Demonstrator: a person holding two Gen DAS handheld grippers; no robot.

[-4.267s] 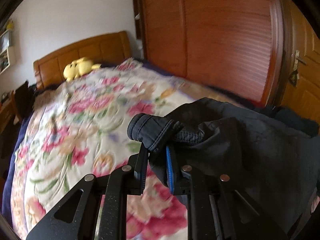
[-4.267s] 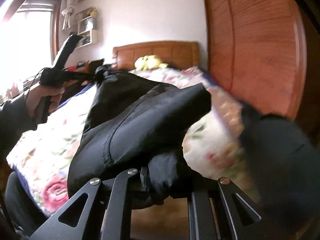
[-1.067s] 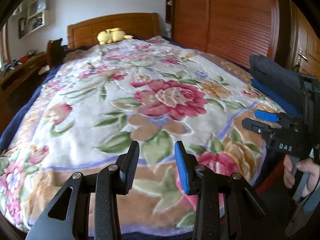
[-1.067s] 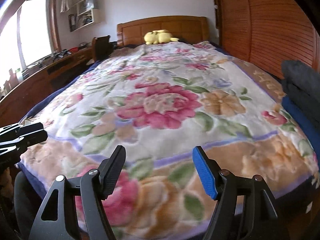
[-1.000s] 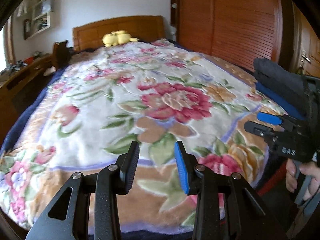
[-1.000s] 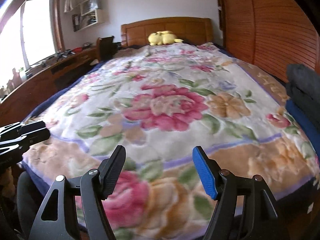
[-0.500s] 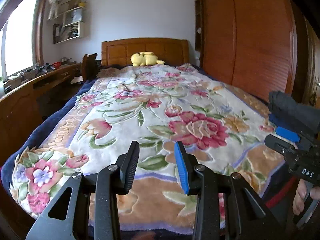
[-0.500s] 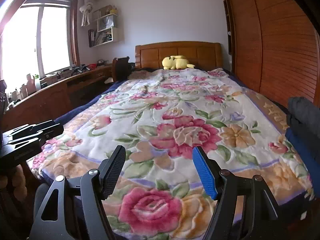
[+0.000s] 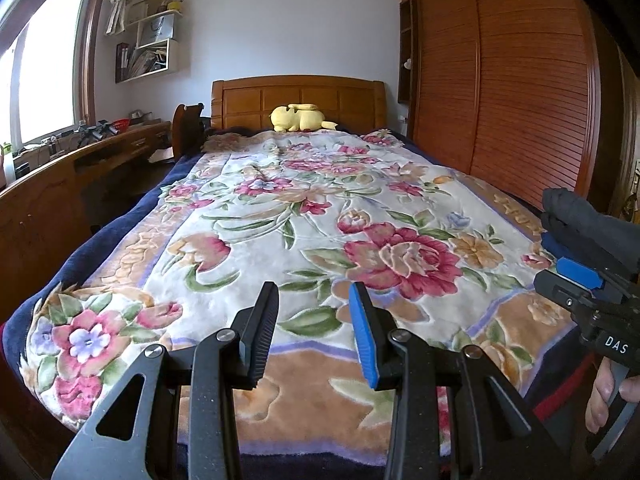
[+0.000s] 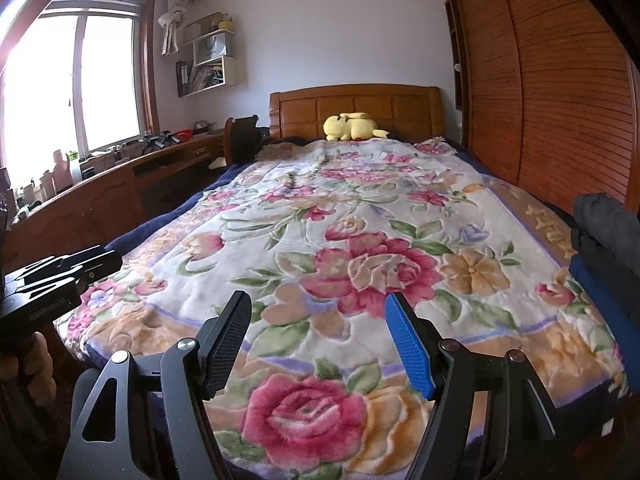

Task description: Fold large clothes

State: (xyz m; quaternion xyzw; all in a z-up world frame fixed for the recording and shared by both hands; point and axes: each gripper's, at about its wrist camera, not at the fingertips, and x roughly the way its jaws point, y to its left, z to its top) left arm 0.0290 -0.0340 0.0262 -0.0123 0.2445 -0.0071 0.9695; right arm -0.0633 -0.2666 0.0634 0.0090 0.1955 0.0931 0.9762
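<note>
A stack of folded dark clothes (image 9: 588, 226) (image 10: 604, 232), with a blue garment under the black one, lies at the bed's near right edge. My left gripper (image 9: 314, 304) hangs open over the foot of the floral blanket (image 9: 304, 216), nothing between its fingers. My right gripper (image 10: 318, 312) stands open wider over the same blanket (image 10: 344, 216), also with nothing in it. Each gripper shows in the other's view: the right one (image 9: 568, 276) at the far right beside the stack, the left one (image 10: 100, 260) at the far left.
A yellow plush toy (image 10: 354, 126) lies by the wooden headboard (image 9: 298, 100). A long wooden desk (image 10: 120, 184) with clutter runs along the left under the window. A slatted wooden wardrobe (image 9: 516, 92) lines the right side. A hand (image 9: 600, 396) holds the right gripper's handle.
Both grippers rose and tilted up over the last second, so more of the room and headboard shows. About four seconds ago both were shut on a black garment; now they hold nothing.
</note>
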